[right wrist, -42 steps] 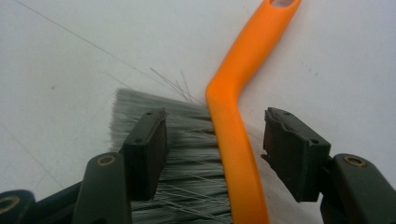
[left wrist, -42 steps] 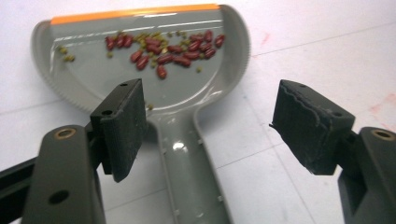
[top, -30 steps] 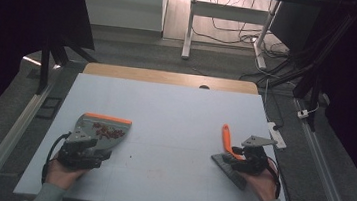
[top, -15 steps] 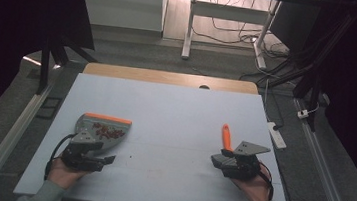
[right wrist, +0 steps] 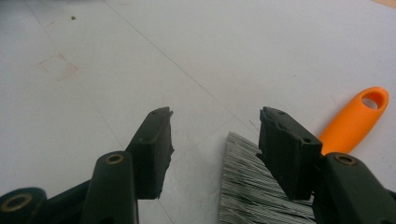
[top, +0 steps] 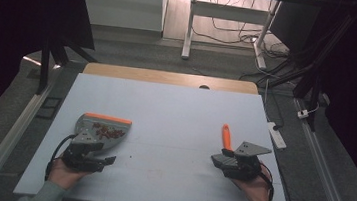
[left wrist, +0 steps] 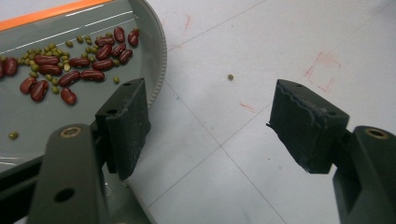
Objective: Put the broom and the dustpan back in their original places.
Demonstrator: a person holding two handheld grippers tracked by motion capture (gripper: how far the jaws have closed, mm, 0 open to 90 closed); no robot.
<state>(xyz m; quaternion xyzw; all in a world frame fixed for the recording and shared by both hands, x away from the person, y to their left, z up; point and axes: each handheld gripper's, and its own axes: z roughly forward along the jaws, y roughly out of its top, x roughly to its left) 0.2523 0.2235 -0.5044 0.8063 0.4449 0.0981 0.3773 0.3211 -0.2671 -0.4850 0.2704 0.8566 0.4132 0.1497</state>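
A grey dustpan [top: 102, 128] with an orange edge lies at the table's left and holds red beans [left wrist: 70, 77] mixed with small green ones. Just in front of it my left gripper [top: 105, 161] points right. Its jaws stand open over bare table [left wrist: 210, 126], and one pad [left wrist: 126, 121] is beside the pan's rim. At the right lies a brush, its orange handle [top: 226, 135] pointing away and its grey bristles [right wrist: 252, 191] toward me. My right gripper [top: 218, 160] is open [right wrist: 215, 135] over the bristle end, with one pad [right wrist: 285, 149] above the bristles.
One loose green bean [left wrist: 230, 77] and faint red marks [left wrist: 322, 70] lie on the pale table [top: 175, 110] between the two grippers. A wooden strip [top: 169, 77] runs along the far edge. Dark frames and cables stand beyond on the floor.
My right gripper has shifted slightly toward the near edge and turned. The brush handle, slanted before, now points nearly straight away. The left gripper and dustpan have stayed put.
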